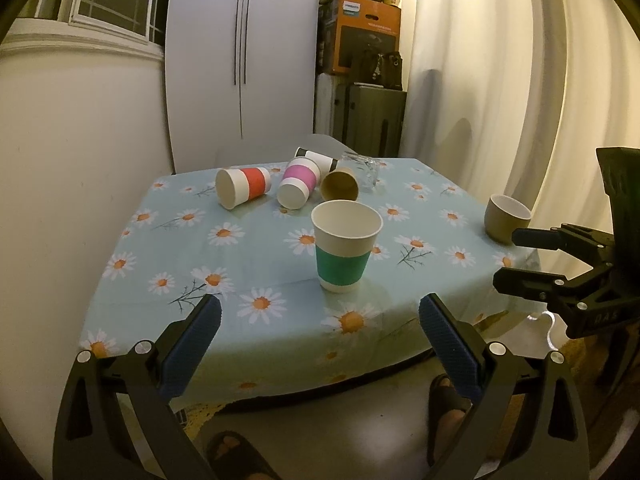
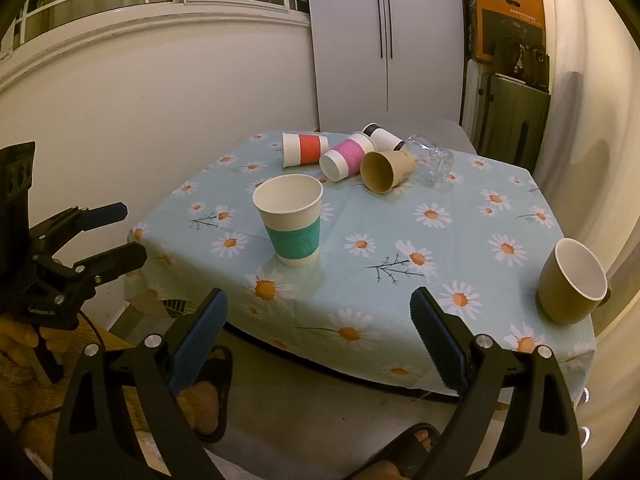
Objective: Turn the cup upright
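We hold the left gripper [image 1: 320,344] back from the near edge of the table [image 1: 132,264], its jaws spread wide with nothing between the blue pads [image 1: 192,350]. Our right gripper [image 2: 318,344] sits likewise off the near edge, jaws wide and empty; in the left wrist view it shows at about three o'clock [image 1: 508,258], also parted. In the left wrist view, the green-banded paper cup [image 1: 346,246] stands upright on the daisy tablecloth [image 1: 224,264], mouth up, straight ahead at twelve o'clock from the left gripper and well clear of both pads. From the right wrist view the same cup [image 2: 290,220] lies toward eleven o'clock. Beyond it, at the far side of the table, a cluster of cups lies tipped over: the red-banded cup [image 1: 244,186] on its side at the left, the pink-banded cup [image 1: 300,182] beside it, the plain brown paper cup [image 1: 339,186] with its mouth toward us in the right wrist view [image 2: 386,170], and a white cup with dark ends [image 1: 318,159] behind them. A clear glass [image 1: 362,170] lies tilted just to the right of the brown cup; we cannot tell whether they touch. At two o'clock in the left wrist view, near the table's right edge, an olive mug [image 1: 506,218] stands upright, apart from everything else.
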The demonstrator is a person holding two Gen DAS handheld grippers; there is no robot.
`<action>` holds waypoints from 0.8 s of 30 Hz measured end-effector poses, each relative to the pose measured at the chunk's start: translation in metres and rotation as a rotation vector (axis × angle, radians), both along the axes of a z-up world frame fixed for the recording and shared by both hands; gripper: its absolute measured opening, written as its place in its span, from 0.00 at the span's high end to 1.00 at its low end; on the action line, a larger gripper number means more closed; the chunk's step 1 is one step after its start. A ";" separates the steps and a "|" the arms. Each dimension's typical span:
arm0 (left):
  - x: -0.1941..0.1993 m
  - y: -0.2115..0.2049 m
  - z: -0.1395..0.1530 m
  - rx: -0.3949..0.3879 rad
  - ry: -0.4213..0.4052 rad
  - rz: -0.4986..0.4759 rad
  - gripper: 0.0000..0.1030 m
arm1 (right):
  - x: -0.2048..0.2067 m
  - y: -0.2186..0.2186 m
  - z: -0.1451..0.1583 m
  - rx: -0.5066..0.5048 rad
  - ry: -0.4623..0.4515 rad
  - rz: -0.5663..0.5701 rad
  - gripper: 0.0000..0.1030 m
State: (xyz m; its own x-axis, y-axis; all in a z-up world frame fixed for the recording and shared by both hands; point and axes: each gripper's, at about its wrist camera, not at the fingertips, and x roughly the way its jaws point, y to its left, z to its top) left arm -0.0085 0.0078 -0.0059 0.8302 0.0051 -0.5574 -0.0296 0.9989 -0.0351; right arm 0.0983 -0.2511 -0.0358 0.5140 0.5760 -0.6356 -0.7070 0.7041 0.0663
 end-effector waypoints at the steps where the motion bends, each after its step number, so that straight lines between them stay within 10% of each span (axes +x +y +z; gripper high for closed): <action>1: 0.000 0.000 0.000 -0.001 0.001 -0.001 0.06 | 0.000 -0.001 0.000 0.000 0.000 0.000 0.11; 24: -0.001 -0.002 0.000 0.016 -0.004 -0.006 0.06 | -0.001 0.001 -0.001 -0.023 -0.012 0.003 0.11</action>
